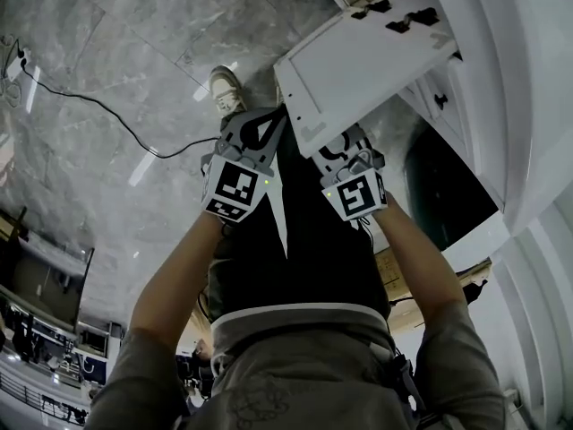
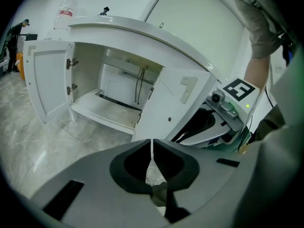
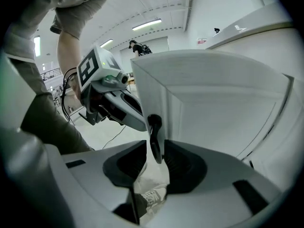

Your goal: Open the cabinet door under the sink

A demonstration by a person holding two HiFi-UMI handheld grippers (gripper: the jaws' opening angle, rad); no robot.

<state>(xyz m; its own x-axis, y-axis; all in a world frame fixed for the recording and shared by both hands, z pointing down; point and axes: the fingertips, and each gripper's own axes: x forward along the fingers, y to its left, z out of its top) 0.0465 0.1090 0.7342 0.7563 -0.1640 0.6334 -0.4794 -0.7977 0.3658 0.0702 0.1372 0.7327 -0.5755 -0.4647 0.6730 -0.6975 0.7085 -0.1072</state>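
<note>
The white cabinet door (image 1: 358, 61) under the sink stands swung wide open, its black hinges toward the top of the head view. My right gripper (image 1: 340, 149) is at the door's free edge. In the right gripper view its jaws (image 3: 154, 151) are shut on the black door handle (image 3: 154, 132), with the door panel (image 3: 218, 99) filling the right side. My left gripper (image 1: 253, 131) hangs beside it, apart from the door, and its jaws (image 2: 152, 148) are shut on nothing. The left gripper view shows the cabinet with both doors (image 2: 175, 103) open, and pipes (image 2: 137, 84) inside.
The sink counter (image 2: 142, 30) runs above the cabinet, with a bottle (image 2: 66, 13) at its far end. The other open door (image 2: 47, 80) stands at the left. A black cable (image 1: 89, 106) crosses the marble floor. The person's shoe (image 1: 226, 88) is just below the grippers.
</note>
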